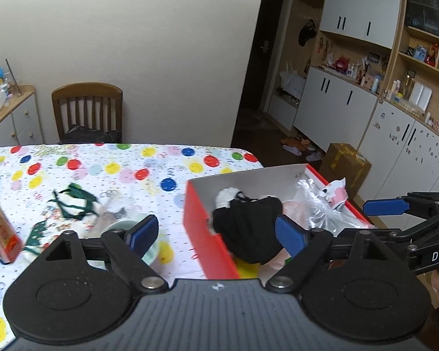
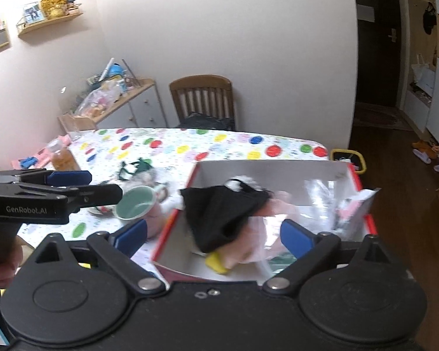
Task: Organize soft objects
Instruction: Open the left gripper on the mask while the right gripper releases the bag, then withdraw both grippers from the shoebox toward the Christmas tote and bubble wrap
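One mug (image 2: 137, 204) beside red box (image 1: 207, 234); green-trimmed cloth (image 1: 73, 201) beyond.

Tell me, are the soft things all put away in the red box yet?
Not quite. The black cloth and a white fluffy thing already lie in the red box. The left gripper and right gripper are both open and hold nothing. The green-and-white cloth is not yet in the box; it lies on the spotted table.
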